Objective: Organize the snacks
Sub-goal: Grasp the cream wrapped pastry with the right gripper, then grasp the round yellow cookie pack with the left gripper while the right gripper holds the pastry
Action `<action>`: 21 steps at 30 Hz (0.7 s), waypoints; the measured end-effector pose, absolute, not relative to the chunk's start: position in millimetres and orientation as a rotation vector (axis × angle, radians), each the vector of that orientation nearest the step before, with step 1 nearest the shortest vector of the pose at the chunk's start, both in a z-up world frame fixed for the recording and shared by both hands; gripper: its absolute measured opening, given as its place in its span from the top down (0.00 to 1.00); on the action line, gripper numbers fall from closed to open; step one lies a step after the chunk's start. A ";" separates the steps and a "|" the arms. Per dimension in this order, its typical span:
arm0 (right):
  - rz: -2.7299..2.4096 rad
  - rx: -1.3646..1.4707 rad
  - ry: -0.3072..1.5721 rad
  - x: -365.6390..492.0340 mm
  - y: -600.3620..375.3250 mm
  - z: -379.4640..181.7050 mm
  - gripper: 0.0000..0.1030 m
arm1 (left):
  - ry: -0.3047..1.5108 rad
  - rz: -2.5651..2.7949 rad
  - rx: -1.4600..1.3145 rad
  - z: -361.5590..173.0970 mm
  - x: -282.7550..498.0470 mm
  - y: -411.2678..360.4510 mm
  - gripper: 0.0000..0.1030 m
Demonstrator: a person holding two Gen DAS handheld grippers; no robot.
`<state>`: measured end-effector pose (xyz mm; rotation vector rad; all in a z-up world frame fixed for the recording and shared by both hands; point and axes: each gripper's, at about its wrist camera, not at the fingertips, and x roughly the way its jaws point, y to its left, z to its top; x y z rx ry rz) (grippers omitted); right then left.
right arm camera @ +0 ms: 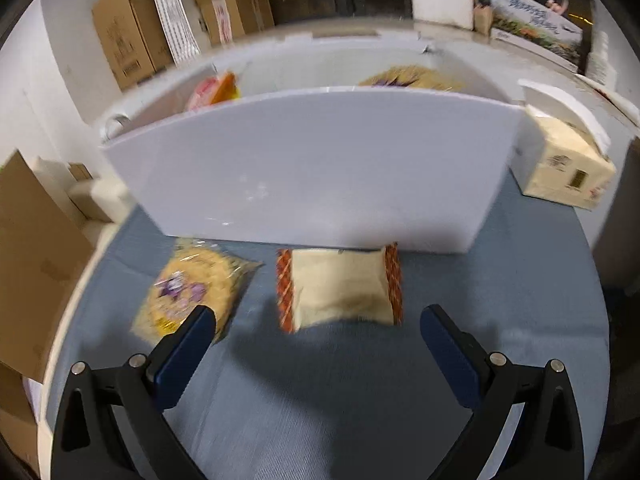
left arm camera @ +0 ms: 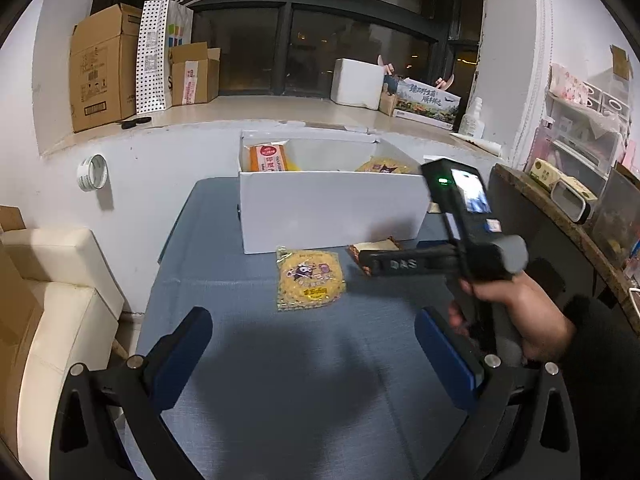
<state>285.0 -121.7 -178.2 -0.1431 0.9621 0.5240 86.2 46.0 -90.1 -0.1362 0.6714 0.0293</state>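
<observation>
Next snack: the cream packet point(right arm camera: 340, 286) with orange checked ends lies flat on the blue counter point(right arm camera: 500, 300), just in front of the white box point(right arm camera: 320, 168) and close to its front wall.
Which way from your right fingers: straight ahead. In the right wrist view the packet sits centred between the two blue pads of your right gripper point(right arm camera: 316, 344), a little beyond the tips.
Long axis: the checked ends lie to the left and right, so the packet runs across your line of approach. Its width looks to fit inside the gap; I judge a straight push forward and down would straddle it.
Right fingers: spread wide, holding nothing.
Other snack: the yellow noodle pack point(left arm camera: 310, 280) lies to the left of the cream packet, apart from it. Your right gripper's left finger overlaps its near corner in the right wrist view; I cannot tell whether they touch.
Left fingers: your left gripper point(left arm camera: 314, 346) is also spread wide and empty, over bare counter well short of the noodle pack.
Nearer hand: the right, for the cream packet; the left lines up better with the noodle pack.
Already in the box: an orange packet point(left arm camera: 269, 158) at the left end and another yellow pack point(left arm camera: 384, 166) at the right.
Risk: the box wall stands right behind the packet, leaving little room for overshoot.
</observation>
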 end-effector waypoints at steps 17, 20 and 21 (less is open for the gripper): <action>0.487 -0.244 0.920 283.0 -115.6 -182.9 0.39 | 0.731 0.067 -0.145 -112.1 107.2 51.1 0.00; 0.521 -0.172 0.887 265.8 -134.5 -167.5 0.40 | 0.748 0.075 -0.129 -117.9 118.5 49.2 0.00; 0.529 -0.155 0.881 259.8 -141.1 -162.5 0.40 | 0.759 0.072 -0.127 -119.8 125.0 48.5 0.00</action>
